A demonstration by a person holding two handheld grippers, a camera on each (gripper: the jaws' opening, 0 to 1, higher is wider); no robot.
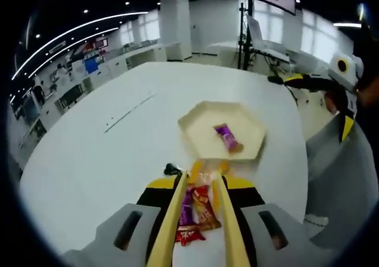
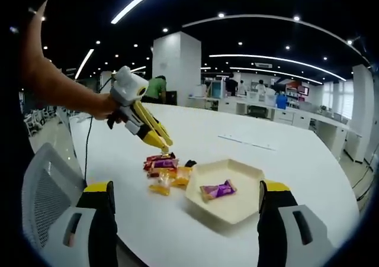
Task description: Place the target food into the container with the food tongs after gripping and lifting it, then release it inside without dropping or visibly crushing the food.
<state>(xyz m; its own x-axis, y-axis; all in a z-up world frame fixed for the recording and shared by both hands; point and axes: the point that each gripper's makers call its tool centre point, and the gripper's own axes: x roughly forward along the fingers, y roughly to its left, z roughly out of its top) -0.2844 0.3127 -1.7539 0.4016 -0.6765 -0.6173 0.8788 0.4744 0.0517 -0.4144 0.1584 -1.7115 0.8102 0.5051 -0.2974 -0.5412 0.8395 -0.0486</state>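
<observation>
Left tongs (image 1: 208, 175) held low over a small heap of wrapped snacks (image 1: 195, 211) on the white desk (image 1: 95, 160), seen along their two yellow arms; the arms stand a little apart with red and purple packets showing between them, but whether they pinch a packet cannot be told. In the right gripper view the same tongs (image 2: 161, 141) slant down from the person's hand (image 2: 106, 108), tips at the top of the heap (image 2: 163, 166). The key relation — the hexagonal cream tray (image 1: 201, 116) lies directly ahead of the heap along the tongs' own line, just beyond the tips, its near rim almost touching the packets. One purple-wrapped candy (image 1: 228, 138) already rests inside, long axis running diagonally. The packets lie roughly parallel to the tongs' arms. The coming move is judged a short lift and forward carry over the low rim. Open desk surrounds tray and heap. Right tongs (image 2: 186, 219) — set wide apart, holding nothing, near the desk edge beside a grey chair back (image 2: 47, 190).
</observation>
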